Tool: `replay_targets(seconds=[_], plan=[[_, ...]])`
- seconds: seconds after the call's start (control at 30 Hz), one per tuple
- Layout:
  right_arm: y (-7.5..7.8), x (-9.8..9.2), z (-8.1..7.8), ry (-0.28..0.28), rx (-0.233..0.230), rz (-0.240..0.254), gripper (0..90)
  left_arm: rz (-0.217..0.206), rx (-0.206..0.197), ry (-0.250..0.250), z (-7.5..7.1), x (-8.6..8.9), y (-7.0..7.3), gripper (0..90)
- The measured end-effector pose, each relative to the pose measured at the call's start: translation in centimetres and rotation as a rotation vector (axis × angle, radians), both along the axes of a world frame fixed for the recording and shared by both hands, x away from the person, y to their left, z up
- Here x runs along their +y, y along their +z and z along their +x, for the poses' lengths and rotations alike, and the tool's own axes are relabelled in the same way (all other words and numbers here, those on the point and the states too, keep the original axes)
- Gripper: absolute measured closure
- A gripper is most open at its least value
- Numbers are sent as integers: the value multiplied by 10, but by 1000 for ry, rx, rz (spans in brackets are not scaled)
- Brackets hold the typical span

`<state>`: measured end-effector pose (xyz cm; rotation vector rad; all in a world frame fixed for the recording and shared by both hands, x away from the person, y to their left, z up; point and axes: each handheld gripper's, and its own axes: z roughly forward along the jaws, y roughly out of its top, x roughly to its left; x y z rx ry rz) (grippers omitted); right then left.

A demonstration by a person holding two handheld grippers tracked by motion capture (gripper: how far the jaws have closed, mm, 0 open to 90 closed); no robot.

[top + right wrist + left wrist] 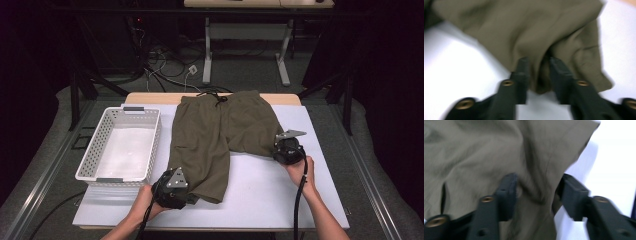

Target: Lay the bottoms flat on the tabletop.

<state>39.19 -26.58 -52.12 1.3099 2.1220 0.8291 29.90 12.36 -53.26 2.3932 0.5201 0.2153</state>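
The left hand holds the left gripper at the near edge of the table, at the hem of one leg of the olive shorts. In the left gripper view the jaws stand apart with a loose fold of the shorts between them. One jaw lies against the cloth. The other sits at the edge of the fold, and contact there cannot be confirmed; the picture is blurred. The grip reads as released.

The right hand holds the right gripper farther back, at the hem of the other leg. In the right gripper view the jaws stand close together, with a bunched ridge of the shorts between them. Whether the pads press on the cloth cannot be told.

The shorts lie flat on the white table cover, roughly centred. The waistband and its dark drawstring point toward the far edge. The leg at the left gripper reaches nearer the person than the other leg.

A white perforated basket stands just beside the shorts, to the left in the high view. Beyond the table, cables lie on the floor near the white legs of a second table.
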Motion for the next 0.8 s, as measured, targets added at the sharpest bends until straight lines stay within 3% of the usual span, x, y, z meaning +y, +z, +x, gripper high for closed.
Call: replay_targets(seconds=[0.07, 0.17, 0.3, 0.4, 0.5, 0.57, 0.67, 0.77, 0.8], plan=[[2, -2, 4, -14, -15, 25, 552, -24, 9, -14, 1, -6, 3, 389], [-1, -1, 10, -11, -31, 40, 603, -22, 2, -48, 2, -18, 5, 381], [-8, 7, 14, -4, -13, 29, 859, 24, 9, -104, 2, -29, -5, 592], [-6, 10, 11, 9, -12, 8, 894, 33, 17, -123, 0, -29, -13, 725], [4, 13, 2, 27, -35, -10, 896, 25, 22, -126, -1, -28, -16, 785], [11, 12, -6, 43, -48, -14, 896, 20, 26, -125, 0, -28, -16, 785], [12, 13, -15, 59, -13, -16, 894, 18, 35, -118, 1, -27, -17, 741], [-1, 17, -14, 69, 68, -61, 889, 13, 43, -96, 2, -25, -16, 615], [-4, 17, -12, 69, 88, -73, 881, 14, 48, -90, 2, -24, -15, 529]])
